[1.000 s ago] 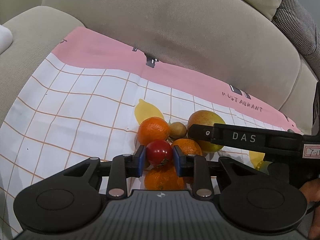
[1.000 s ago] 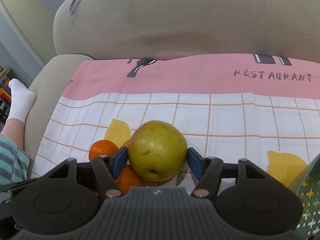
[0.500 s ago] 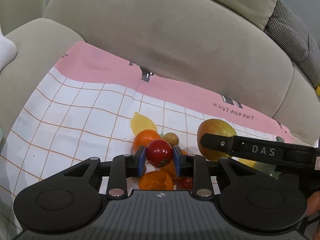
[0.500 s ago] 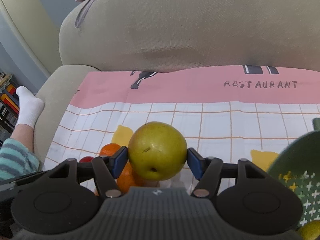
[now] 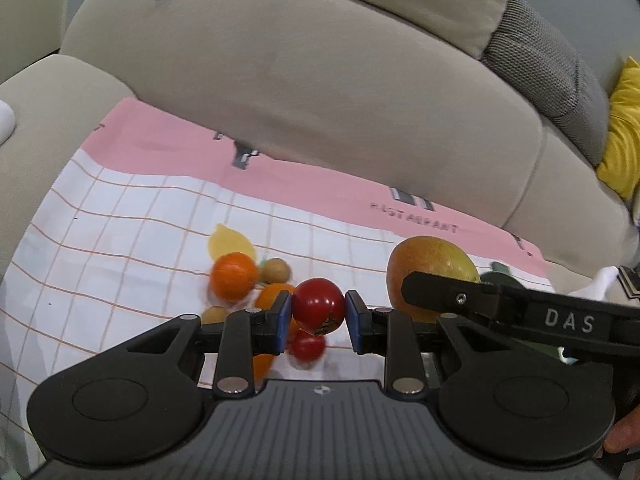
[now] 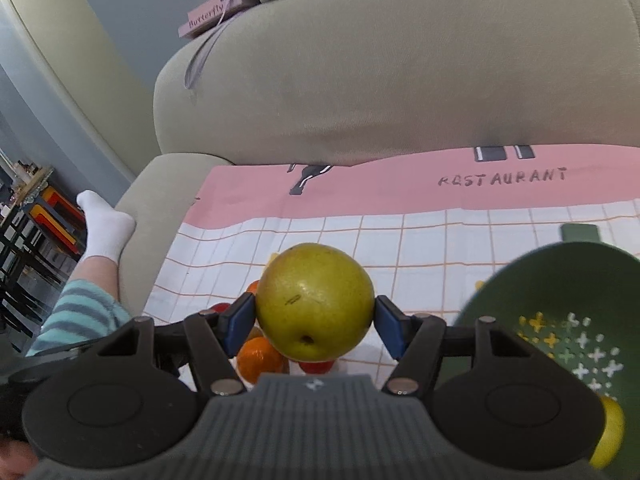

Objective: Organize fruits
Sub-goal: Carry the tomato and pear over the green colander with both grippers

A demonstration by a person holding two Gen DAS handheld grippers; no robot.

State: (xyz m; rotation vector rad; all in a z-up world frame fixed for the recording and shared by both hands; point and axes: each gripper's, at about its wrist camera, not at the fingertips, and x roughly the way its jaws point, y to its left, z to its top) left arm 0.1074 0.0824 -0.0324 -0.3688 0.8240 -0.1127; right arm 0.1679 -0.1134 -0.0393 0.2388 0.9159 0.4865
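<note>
My left gripper (image 5: pixel 318 316) is shut on a red tomato (image 5: pixel 318 305), held above the fruit pile. Below it on the checked cloth (image 5: pixel 120 248) lie an orange (image 5: pixel 234 276), a second red tomato (image 5: pixel 307 346), more oranges and small brown fruits. My right gripper (image 6: pixel 315 320) is shut on a big yellow-green pear (image 6: pixel 315 306), lifted off the cloth; in the left wrist view the same pear (image 5: pixel 432 264) shows behind the right gripper's black finger. A green colander (image 6: pixel 568 300) stands at the right, with a yellow fruit (image 6: pixel 610 436) at its near edge.
The cloth (image 6: pixel 440 232) covers a beige sofa seat, with the backrest (image 5: pixel 320 100) close behind. A person's white-socked foot (image 6: pixel 106 228) and striped trouser leg (image 6: pixel 76 312) rest on the left armrest. A pink book (image 6: pixel 212 14) lies on top of the backrest. A yellow cushion (image 5: pixel 622 136) is far right.
Both grippers have risen off the cloth with their fruits. The pile has dropped away below, and the green colander has come into the right wrist view.
</note>
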